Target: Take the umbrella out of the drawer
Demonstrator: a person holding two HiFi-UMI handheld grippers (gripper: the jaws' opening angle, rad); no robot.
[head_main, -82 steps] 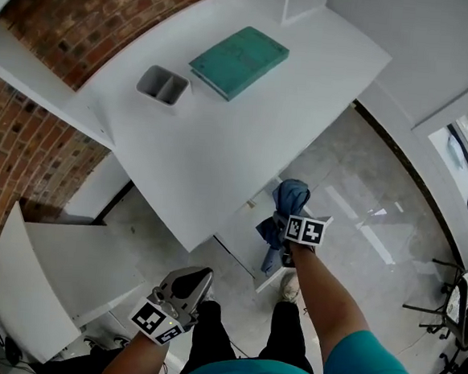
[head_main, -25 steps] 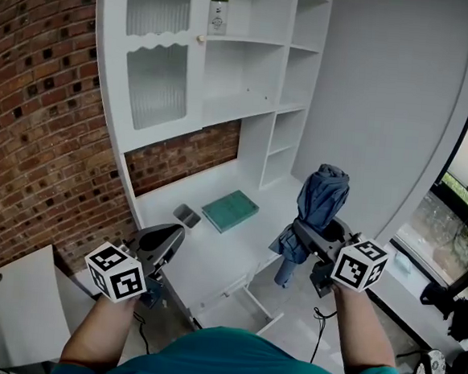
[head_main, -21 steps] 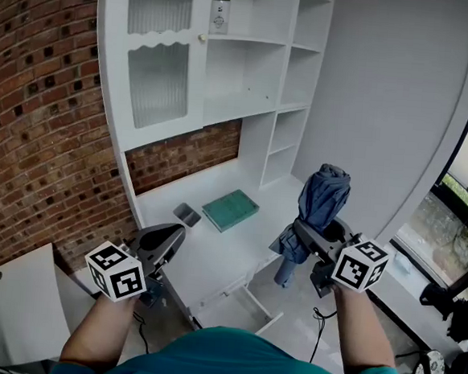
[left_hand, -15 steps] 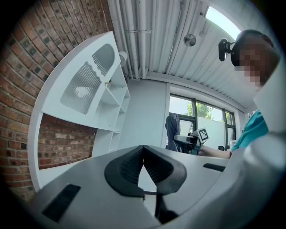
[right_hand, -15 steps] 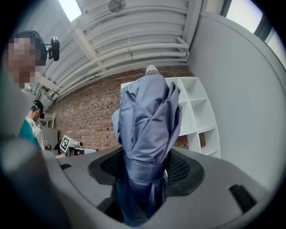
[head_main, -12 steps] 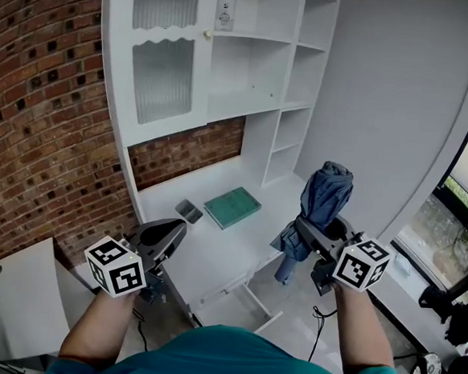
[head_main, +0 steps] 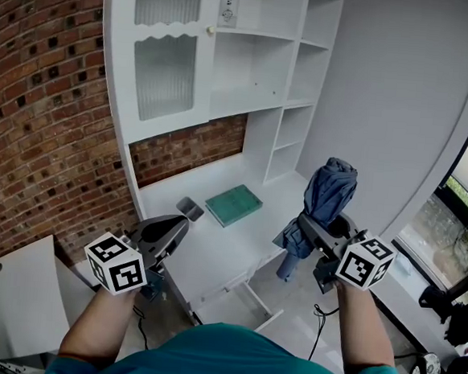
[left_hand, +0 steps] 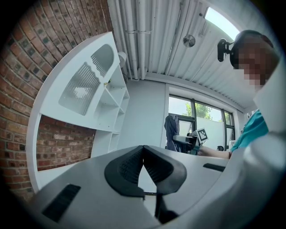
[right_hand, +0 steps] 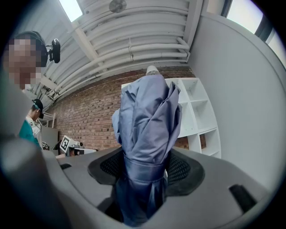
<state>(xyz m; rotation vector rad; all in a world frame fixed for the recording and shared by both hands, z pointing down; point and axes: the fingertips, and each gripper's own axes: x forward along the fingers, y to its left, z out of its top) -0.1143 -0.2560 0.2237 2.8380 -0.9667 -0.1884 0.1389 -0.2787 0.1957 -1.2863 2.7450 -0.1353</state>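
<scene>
R gripper (right_hand: 145, 172) jaws clamped on folded blue umbrella (right_hand: 147, 129), gripping its strapped lower part. Umbrella stands upright betw. jaws, long axis vertical, tip up, centre-right of head view, up-frame of open drawer (head_main: 237, 302). L gripper (left_hand: 143, 166) jaws pressed together, empty, lower left by white desk (head_main: 213, 249).
</scene>
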